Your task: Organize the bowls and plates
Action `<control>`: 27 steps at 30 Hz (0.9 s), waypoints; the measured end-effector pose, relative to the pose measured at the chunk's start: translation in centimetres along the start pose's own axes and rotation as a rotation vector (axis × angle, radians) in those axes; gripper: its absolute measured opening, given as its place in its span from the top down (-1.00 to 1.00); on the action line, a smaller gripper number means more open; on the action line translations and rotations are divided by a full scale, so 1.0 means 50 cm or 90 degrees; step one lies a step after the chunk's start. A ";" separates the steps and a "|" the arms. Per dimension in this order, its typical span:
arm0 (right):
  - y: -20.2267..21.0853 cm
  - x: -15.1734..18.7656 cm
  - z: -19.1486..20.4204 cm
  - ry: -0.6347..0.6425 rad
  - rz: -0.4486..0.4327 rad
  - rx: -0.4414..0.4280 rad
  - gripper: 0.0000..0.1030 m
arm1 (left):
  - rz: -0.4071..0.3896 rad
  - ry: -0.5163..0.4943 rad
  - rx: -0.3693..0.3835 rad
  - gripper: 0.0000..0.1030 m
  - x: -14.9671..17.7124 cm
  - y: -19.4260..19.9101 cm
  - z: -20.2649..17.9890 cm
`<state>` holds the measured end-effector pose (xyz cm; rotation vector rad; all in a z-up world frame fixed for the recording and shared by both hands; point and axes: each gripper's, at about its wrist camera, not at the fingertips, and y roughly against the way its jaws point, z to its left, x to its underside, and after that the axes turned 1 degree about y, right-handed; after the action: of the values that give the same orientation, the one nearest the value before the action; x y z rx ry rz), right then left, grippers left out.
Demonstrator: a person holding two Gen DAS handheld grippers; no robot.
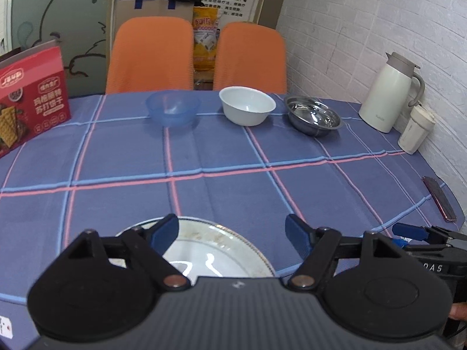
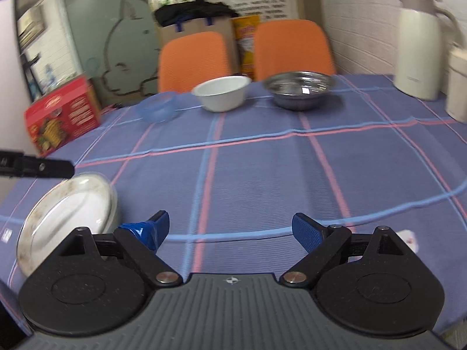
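Note:
Three bowls stand in a row at the far side of the table: a blue plastic bowl [image 1: 172,111] [image 2: 157,107], a white bowl [image 1: 247,105] [image 2: 222,92] and a steel bowl [image 1: 313,115] [image 2: 299,88]. A white plate with a gold rim [image 1: 216,250] [image 2: 70,213] lies at the near edge. My left gripper [image 1: 232,237] is open, hovering just above the plate. My right gripper [image 2: 230,230] is open and empty over bare cloth to the right of the plate; it shows in the left wrist view [image 1: 408,233] too.
A red cracker box [image 1: 30,96] stands at the left. A white thermos jug [image 1: 391,93] and a cream cup [image 1: 416,129] stand by the right brick wall. A phone [image 1: 439,198] lies at the right table edge. Two orange chairs [image 1: 149,55] stand behind the table.

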<state>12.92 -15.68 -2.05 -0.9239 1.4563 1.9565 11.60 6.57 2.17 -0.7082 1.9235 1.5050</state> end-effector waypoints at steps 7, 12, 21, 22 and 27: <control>-0.011 -0.049 -0.091 -0.102 0.021 0.004 -0.52 | 0.018 -0.072 0.012 -0.44 -0.066 -0.091 -0.119; -0.024 -0.090 -0.124 -0.060 -0.007 0.027 -0.53 | 0.042 -0.124 0.021 -0.44 -0.108 -0.169 -0.193; -0.097 -0.194 -0.212 -0.024 -0.008 0.053 -0.53 | 0.051 -0.176 0.002 -0.45 -0.172 -0.280 -0.260; -0.106 -0.205 -0.220 -0.019 -0.006 0.056 -0.53 | 0.053 -0.174 -0.002 -0.45 -0.178 -0.294 -0.261; -0.147 -0.243 -0.240 0.006 -0.003 0.058 -0.53 | 0.075 -0.142 0.000 -0.44 -0.206 -0.353 -0.252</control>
<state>28.58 -25.30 0.78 -0.8964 1.5336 1.8685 29.76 -9.02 0.37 -0.4135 1.8222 1.5816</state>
